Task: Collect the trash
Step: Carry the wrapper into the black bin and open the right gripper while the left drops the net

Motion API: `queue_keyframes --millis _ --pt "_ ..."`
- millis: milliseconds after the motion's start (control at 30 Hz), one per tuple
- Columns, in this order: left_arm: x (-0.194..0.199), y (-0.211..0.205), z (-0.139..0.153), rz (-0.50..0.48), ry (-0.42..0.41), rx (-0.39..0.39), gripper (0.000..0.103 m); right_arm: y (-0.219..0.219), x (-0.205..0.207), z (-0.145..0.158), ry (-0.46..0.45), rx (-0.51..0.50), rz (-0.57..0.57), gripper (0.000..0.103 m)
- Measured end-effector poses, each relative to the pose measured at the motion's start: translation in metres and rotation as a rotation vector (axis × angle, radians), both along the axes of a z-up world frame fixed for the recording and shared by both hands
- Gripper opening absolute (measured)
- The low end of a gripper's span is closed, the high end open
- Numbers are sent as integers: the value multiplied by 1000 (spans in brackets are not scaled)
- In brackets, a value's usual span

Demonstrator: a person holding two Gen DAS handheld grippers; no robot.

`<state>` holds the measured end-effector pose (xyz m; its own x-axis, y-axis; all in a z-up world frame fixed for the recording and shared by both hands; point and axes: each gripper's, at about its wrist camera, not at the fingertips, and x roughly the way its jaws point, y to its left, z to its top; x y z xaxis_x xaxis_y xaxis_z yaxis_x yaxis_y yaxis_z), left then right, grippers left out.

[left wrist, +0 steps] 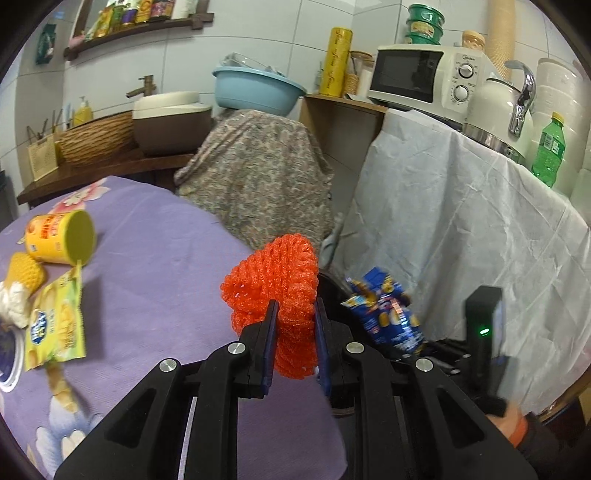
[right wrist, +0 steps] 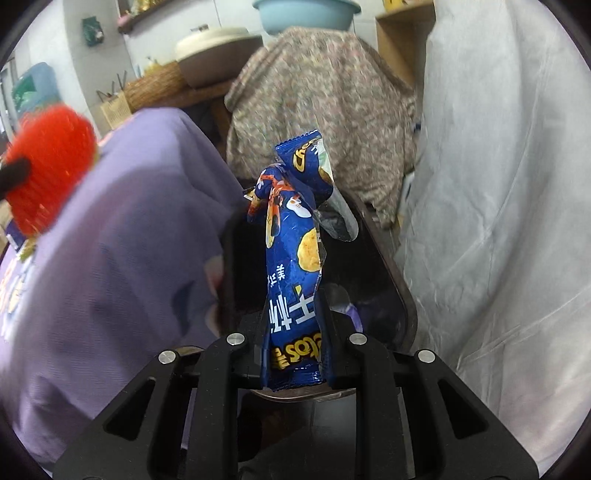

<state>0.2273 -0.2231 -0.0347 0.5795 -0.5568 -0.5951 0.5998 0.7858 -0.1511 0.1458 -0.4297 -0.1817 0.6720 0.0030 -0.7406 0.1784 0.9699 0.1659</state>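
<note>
While the left claw [left wrist: 294, 317] grips the red foam net [left wrist: 273, 280], the right claw [right wrist: 293, 306] clamps a blue snack wrapper [right wrist: 295, 258]. Carry step; dark bin [right wrist: 384, 266] sits just beyond both claws, so next comes lowering and releasing.

White tiled wall [left wrist: 258, 33] behind. Curved wooden shelf [left wrist: 147, 31] high on wall, packets along it. Dark wooden counter [left wrist: 110, 170] below, carrying basin [left wrist: 170, 118] with tap [left wrist: 142, 86], woven basket [left wrist: 96, 138]. Round table under purple floral cloth [left wrist: 155, 258]. Floral fabric [left wrist: 258, 173] draped over furniture, blue bowl [left wrist: 258, 88] on top. Wooden cabinet [left wrist: 340, 122] holds white microwave [left wrist: 424, 74]. White sheet [left wrist: 461, 229] covers stand with kettle [left wrist: 498, 107], green bottle [left wrist: 550, 149]. Light dim, even.
</note>
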Motion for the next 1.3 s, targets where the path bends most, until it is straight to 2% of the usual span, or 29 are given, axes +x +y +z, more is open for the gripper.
queue_keyframes --millis 267,333,433,467,500,567,667,900,1200,1267,1300 --pt "-3 -39 -6 -81 23 17 19 -14 33 -44 86 37 -6 22" --pt "-3 -46 -10 -92 34 26 19 -14 41 -55 100 24 3 27" --pt "-3 -53 -16 -101 45 41 19 -15 50 -68 127 4 -3 46" --pt "-3 -54 -18 -105 49 44 19 -15 51 -71 132 3 -8 57" --pt "-2 -57 -20 -108 55 48 19 -15 51 -73 133 2 -13 63" --pt "-1 -60 -23 -112 64 55 19 -14 47 -74 129 5 -16 64" --pt "0 -69 -28 -122 77 73 19 -11 40 -72 127 -5 -15 65" --pt "12 -97 -43 -143 110 130 19 -12 7 -51 86 -34 -43 76" --pt "31 -135 -60 -148 115 243 19 -12 -34 -25 35 -46 -80 77" --pt "32 -139 -63 -148 114 258 21 -11 -40 -22 30 -61 -82 77" --pt "32 -140 -65 -150 119 264 25 -10 -43 -20 27 -67 -84 78"
